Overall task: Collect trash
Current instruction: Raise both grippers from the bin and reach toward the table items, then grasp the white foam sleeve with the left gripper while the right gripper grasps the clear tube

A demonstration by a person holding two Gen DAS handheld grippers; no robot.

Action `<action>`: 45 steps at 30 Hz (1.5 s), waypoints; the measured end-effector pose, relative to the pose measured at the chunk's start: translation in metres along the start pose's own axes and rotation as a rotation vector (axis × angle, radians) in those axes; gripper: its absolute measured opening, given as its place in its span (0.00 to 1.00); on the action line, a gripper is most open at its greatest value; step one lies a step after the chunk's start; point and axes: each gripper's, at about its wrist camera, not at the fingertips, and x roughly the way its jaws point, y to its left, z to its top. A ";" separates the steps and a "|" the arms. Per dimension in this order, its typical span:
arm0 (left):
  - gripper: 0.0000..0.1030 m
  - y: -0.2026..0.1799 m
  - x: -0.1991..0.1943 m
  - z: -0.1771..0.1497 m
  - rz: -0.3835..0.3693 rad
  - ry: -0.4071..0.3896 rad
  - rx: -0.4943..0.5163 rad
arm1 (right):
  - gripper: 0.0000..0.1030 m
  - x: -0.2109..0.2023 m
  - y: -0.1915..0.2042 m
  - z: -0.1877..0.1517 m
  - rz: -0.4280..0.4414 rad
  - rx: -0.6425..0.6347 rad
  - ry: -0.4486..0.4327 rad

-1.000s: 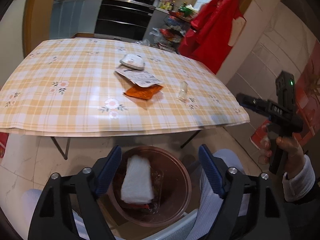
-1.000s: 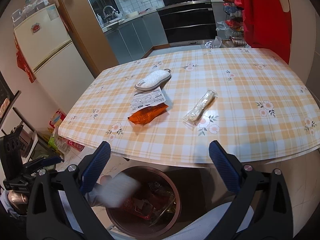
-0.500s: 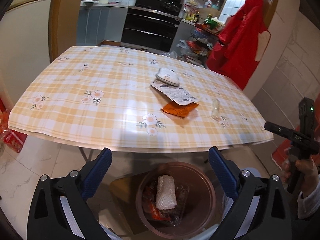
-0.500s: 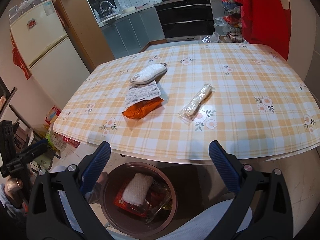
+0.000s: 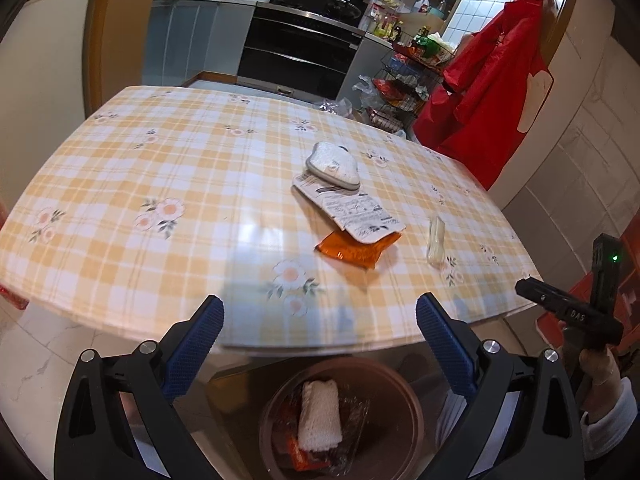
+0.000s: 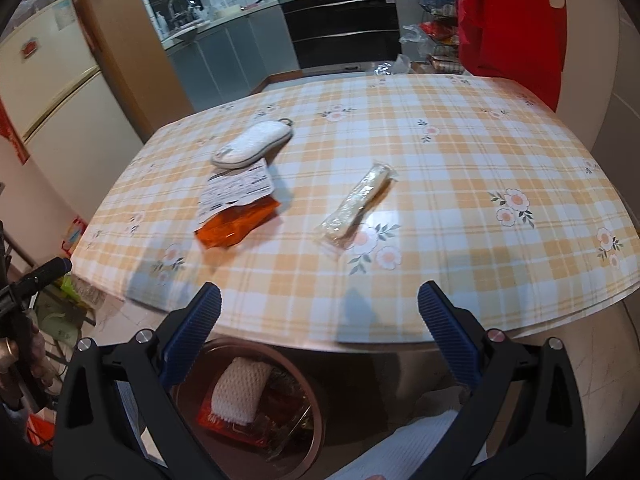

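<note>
The round brown bin [image 5: 404, 404] under the near table edge is cut off by the bottom of both views, and its contents are hard to sort out: one white mesh-textured pad [image 5: 320, 416] lies on top of crumpled clear plastic and something red-orange beneath, whose number cannot be told. In the right wrist view the table edge also hides the bin's far rim.

On the yellow-and-white checked tablecloth [image 6: 460, 168] three pieces of trash lie: one orange foil wrapper [image 6: 236, 224], one white printed paper packet [image 6: 236, 190] overlapping the wrapper's far end, and one long clear plastic sleeve [image 6: 356, 206] apart to their right. The sleeve's long axis runs diagonally, near end toward the left, far end up to the right. One white oval pouch [image 6: 254, 144] with a ring lies just beyond the paper packet, touching its far edge.

The left gripper [image 5: 320, 320] stands spread wide, its jaws having just been opening with nothing between them, poised above the bin and table edge. The right gripper [image 6: 320, 312] is likewise spread and empty. Each gripper appears in the other's view only as a dark handle held by a hand at the frame edge.
</note>
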 end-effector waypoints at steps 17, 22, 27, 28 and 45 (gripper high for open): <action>0.86 -0.037 0.112 0.082 -0.003 0.080 0.189 | 0.94 0.100 -0.027 0.058 -0.070 0.011 0.087; 0.86 -0.040 0.142 0.104 0.005 0.108 0.233 | 0.92 0.132 -0.029 0.075 -0.132 0.016 0.090; 0.88 -0.046 0.180 0.128 0.017 0.145 0.296 | 0.66 0.157 -0.032 0.079 -0.129 0.038 0.135; 0.88 -0.048 0.187 0.132 0.024 0.149 0.313 | 0.60 0.160 -0.033 0.078 -0.126 0.042 0.138; 0.89 -0.055 0.317 0.174 0.159 0.348 0.367 | 0.17 0.160 -0.046 0.075 -0.029 0.080 0.086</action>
